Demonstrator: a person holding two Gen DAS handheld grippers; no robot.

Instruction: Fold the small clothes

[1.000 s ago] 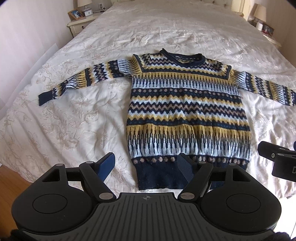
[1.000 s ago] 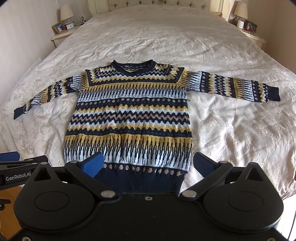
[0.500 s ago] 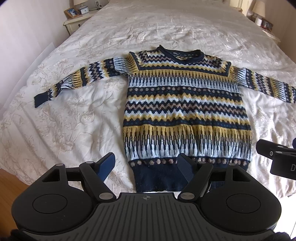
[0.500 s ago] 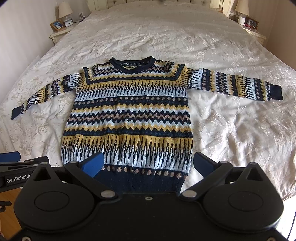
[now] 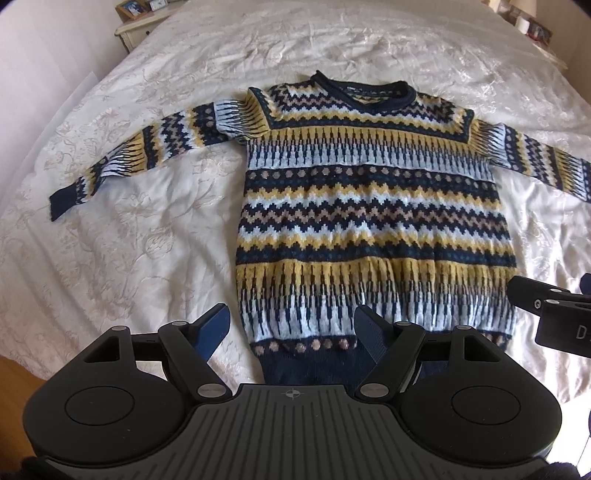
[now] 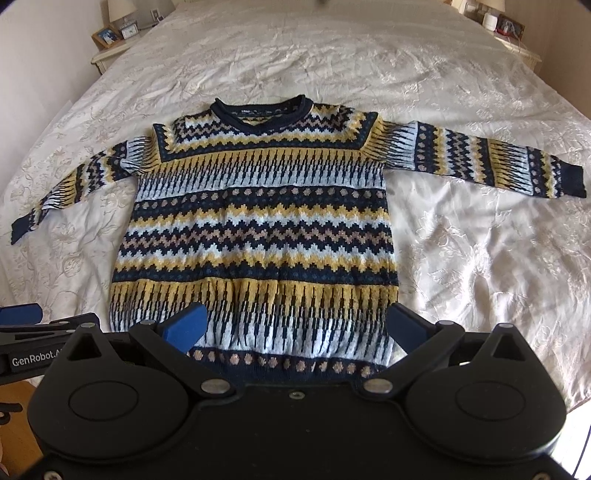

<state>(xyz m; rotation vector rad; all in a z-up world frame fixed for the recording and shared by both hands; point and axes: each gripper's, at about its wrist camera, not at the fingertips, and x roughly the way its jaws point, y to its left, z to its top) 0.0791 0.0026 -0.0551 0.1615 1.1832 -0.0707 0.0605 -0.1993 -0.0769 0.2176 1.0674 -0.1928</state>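
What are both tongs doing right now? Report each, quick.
Left tongs: open, holding nothing, above the sweater hem.
Right tongs: open, holding nothing.

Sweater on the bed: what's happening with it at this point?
A person holds a gripper in each hand over the near edge of the bed. The patterned sweater lies flat, front up, both sleeves spread out, not yet folded. The left gripper and right gripper hang open near its navy hem, gripping nothing.

A home bedroom: wide quilted bed (image 6: 369,55), nightstand (image 6: 107,55) with lamp (image 6: 120,9).
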